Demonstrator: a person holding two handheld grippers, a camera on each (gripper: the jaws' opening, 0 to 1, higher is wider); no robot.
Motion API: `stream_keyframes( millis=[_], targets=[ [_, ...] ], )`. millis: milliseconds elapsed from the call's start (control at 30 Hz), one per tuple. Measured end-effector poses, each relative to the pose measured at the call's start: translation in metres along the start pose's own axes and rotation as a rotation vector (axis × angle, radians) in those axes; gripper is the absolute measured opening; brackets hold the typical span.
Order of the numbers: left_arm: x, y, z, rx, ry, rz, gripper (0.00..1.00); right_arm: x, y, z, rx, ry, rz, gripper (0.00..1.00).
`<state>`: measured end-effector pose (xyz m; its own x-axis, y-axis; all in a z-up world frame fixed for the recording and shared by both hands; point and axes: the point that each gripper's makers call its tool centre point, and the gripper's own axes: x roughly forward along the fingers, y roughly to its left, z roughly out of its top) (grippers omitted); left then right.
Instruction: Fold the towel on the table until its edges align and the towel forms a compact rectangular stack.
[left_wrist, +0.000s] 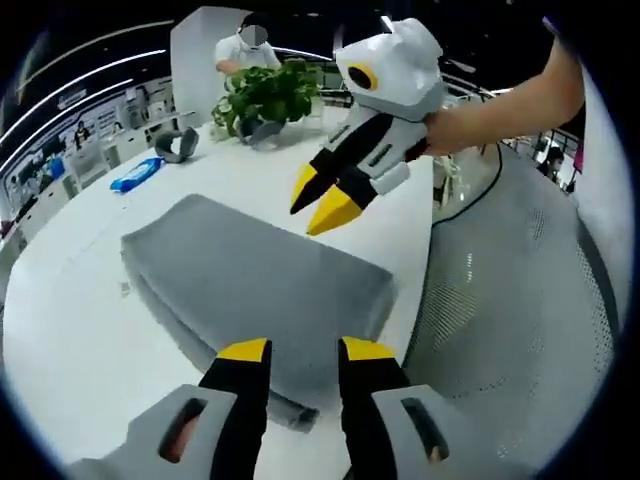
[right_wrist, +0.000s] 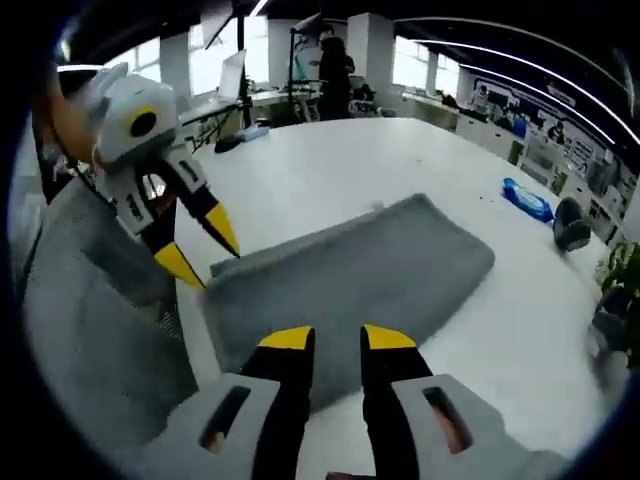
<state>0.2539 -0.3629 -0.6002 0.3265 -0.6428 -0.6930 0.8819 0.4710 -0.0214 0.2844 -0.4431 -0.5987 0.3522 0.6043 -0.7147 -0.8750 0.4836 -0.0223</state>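
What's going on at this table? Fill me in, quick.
A person is holding a two-jaw gripper in each hand and folding a grey towel on a white table. The towel already lies folded into a thick rectangle near the table's edge. Both the left gripper and the right gripper hover over it with jaws open, holding nothing. Further back on the table sit a potted plant, a blue packet and a grey roll.
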Motion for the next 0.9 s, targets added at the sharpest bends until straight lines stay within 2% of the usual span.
stream_keyframes(
  millis=[33, 133, 267, 367, 467, 667, 733, 767, 900],
  targets=[
    [0.002, -0.002, -0.003, 0.022, 0.014, -0.014, 0.31, 0.001, 0.013, -0.01, -0.023, 0.027, 0.031, 0.17],
    [0.005, -0.003, -0.007, 0.065, 0.034, -0.034, 0.34, 0.004, 0.035, -0.021, -0.073, 0.067, 0.09, 0.17],
    [0.009, -0.002, -0.018, 0.082, 0.07, -0.058, 0.37, 0.012, 0.049, -0.033, -0.121, 0.108, 0.132, 0.17],
    [0.013, 0.0, -0.031, 0.087, 0.105, -0.071, 0.38, 0.015, 0.051, -0.037, -0.126, 0.117, 0.146, 0.18],
    [0.015, -0.004, -0.04, 0.076, 0.128, -0.11, 0.42, 0.018, 0.051, -0.046, -0.128, 0.14, 0.165, 0.22],
    [0.021, -0.005, -0.046, 0.09, 0.143, -0.115, 0.42, 0.021, 0.051, -0.058, -0.157, 0.166, 0.171, 0.24],
    [0.024, -0.005, -0.049, 0.118, 0.152, -0.11, 0.41, 0.023, 0.051, -0.059, -0.168, 0.161, 0.17, 0.24],
    [0.025, -0.003, -0.05, 0.166, 0.151, -0.099, 0.4, 0.023, 0.049, -0.058, -0.181, 0.158, 0.156, 0.23],
    [0.024, 0.0, -0.052, 0.192, 0.138, -0.089, 0.35, 0.023, 0.051, -0.059, -0.181, 0.149, 0.157, 0.24]
  ],
)
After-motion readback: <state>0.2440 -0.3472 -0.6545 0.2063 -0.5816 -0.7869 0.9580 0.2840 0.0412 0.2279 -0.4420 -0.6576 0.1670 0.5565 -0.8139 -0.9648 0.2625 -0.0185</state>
